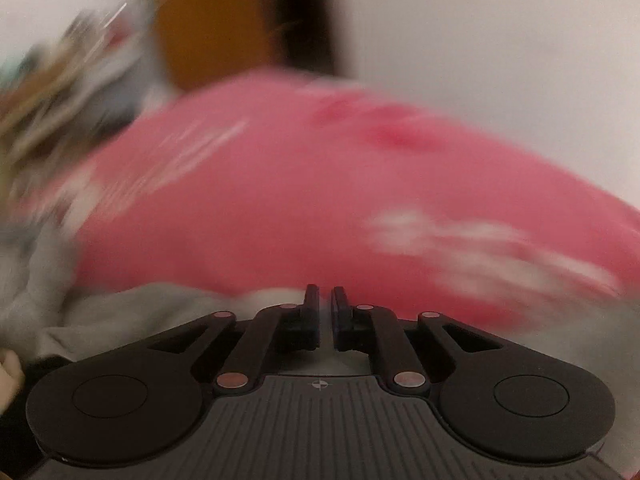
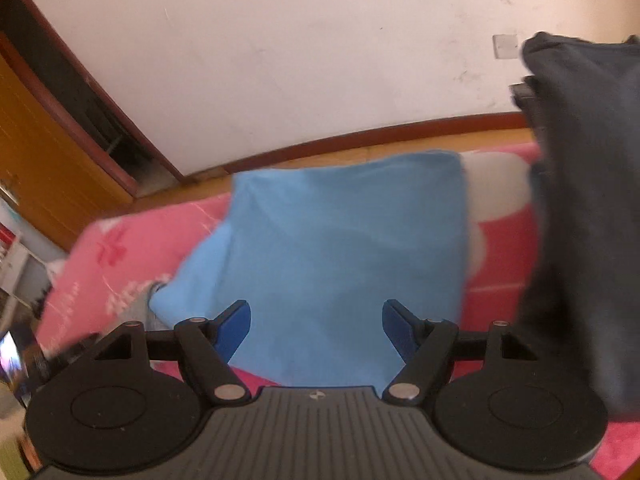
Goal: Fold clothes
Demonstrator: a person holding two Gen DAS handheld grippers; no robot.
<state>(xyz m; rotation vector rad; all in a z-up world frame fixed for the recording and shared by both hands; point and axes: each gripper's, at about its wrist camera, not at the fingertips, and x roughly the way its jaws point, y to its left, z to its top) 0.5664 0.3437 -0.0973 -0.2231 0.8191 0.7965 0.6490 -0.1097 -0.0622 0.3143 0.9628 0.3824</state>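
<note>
Holding my right gripper [image 2: 316,326] wide open above the blue cloth [image 2: 340,248] on the pink bedspread [image 2: 132,256], I keep my left gripper [image 1: 326,312] closed, empty.

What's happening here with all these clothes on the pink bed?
A person is folding laundry with a two-finger gripper in each hand. The right gripper stands open and empty over a light blue garment that lies folded on the pink bedspread. A dark garment hangs at the right edge of that view. The left gripper is shut; its view is blurred, with grey cloth just ahead of it, and whether it grips any cloth is unclear.
</note>
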